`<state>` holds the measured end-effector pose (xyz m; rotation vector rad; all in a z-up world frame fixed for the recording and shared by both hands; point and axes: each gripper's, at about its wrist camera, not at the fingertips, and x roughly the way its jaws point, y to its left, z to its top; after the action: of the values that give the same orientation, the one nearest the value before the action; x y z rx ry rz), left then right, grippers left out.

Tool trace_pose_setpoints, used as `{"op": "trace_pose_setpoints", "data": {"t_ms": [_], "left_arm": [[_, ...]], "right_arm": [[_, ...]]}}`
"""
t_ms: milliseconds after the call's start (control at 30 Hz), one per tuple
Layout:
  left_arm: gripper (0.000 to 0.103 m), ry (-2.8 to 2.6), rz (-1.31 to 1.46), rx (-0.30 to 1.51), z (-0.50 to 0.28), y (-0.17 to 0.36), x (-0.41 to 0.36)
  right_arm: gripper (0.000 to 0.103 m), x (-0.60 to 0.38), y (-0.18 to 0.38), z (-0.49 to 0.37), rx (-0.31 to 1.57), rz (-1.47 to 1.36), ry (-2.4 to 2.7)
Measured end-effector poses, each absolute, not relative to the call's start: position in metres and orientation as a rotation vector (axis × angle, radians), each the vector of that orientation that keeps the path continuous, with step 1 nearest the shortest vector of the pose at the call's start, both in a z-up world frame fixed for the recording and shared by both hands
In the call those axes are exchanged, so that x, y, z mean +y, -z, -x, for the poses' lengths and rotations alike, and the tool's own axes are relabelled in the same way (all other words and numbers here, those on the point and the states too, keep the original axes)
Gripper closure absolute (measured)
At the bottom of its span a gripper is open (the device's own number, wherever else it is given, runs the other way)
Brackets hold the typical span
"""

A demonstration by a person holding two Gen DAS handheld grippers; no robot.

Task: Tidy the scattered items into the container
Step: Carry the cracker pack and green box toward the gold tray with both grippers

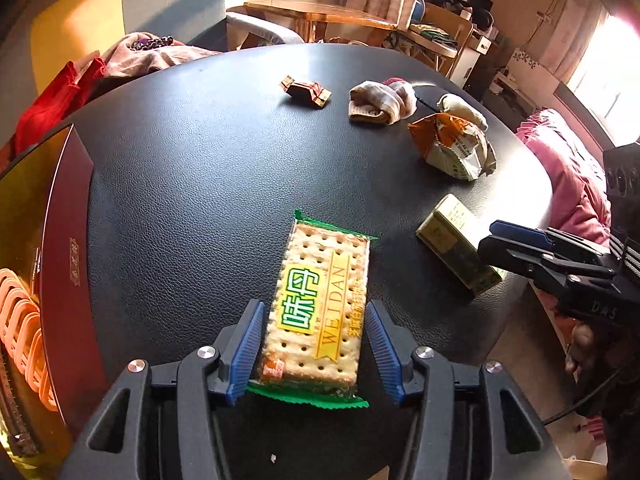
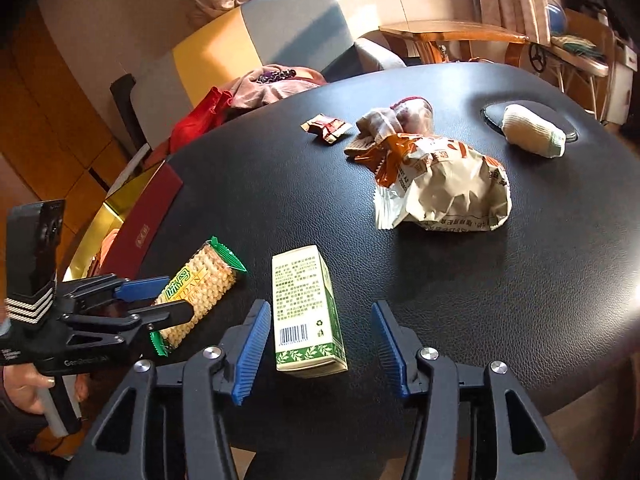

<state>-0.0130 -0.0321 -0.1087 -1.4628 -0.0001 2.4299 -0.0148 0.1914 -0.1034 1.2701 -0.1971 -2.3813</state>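
Observation:
A green-edged cracker packet lies on the black table. My left gripper is open, its blue pads on either side of the packet's near end with small gaps. A green and cream carton lies between the open pads of my right gripper, untouched. The cracker packet and left gripper show at left in the right wrist view. The dark red container with gold lining stands at the table's left edge.
Farther back lie a crumpled snack bag, a small red-brown wrapper, a rolled beige sock and a cream sock. Orange clips sit inside the container. Red and pink cloth lies beyond the far left edge.

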Motion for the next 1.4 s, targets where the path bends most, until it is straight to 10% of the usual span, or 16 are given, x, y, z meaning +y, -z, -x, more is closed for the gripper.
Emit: {"op": "trace_pose_setpoints", "data": {"t_ms": [1233, 1400], "left_arm": [[0.041, -2.546, 1.437, 0.027, 0.015, 0.122, -0.019], [0.04, -2.568, 1.44, 0.064, 0.014, 0.122, -0.012]], "right_arm": [[0.056, 0.143, 0.115, 0.018, 0.149, -1.315, 2.465], [0.073, 0.145, 0.114, 0.011, 0.169, -1.297, 2.478]]}}
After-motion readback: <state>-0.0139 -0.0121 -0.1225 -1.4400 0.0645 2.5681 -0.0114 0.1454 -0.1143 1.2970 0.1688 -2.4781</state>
